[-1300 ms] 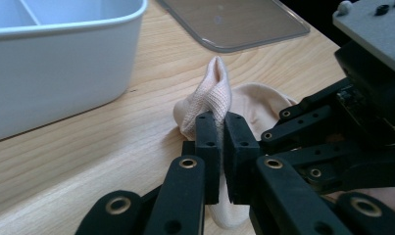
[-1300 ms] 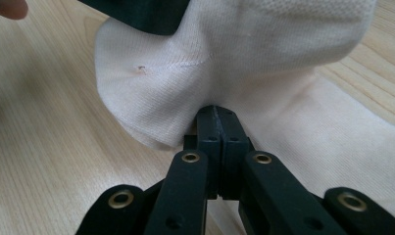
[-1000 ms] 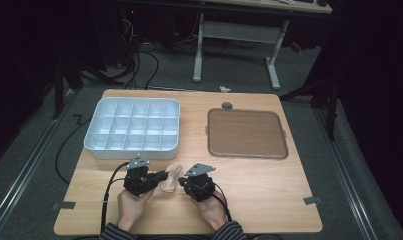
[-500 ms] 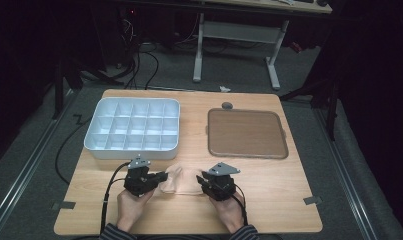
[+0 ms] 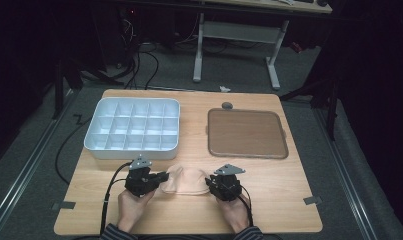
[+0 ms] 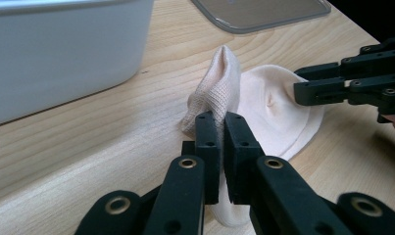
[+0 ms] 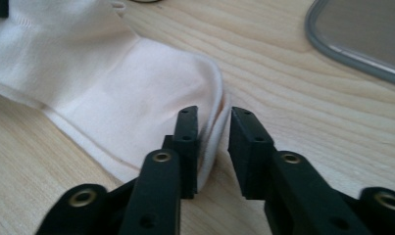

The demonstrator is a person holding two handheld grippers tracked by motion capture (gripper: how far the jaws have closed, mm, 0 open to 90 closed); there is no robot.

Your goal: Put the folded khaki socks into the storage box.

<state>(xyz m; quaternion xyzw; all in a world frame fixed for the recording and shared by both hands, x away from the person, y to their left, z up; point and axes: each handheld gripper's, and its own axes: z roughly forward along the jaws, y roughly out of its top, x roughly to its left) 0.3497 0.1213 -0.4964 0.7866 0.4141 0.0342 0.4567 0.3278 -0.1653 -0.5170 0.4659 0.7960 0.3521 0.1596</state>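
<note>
Since a second ago, your right gripper [image 5: 209, 184] has slid rightward, away from your left one, and the pale sock [image 5: 185, 180] between them now lies drawn out longer on the wooden table [image 5: 289, 200]. Its jaws have just been closing around the sock's rounded end [image 7: 212, 122]; the fabric edge sits between the pads, with a gap showing on one side, so no firm grasp yet. Your left gripper [image 6: 223, 128] is clenched on the sock's ribbed cuff end, lifting it into a small peak. Just beyond the sock, the white compartment tray [image 5: 134, 127] sits to the left and the brown flat tray [image 5: 246, 132] to the right, both bare. As a judgement, the work is early: one end is secured, the other needs gripping, and any folding or placing remains.
</note>
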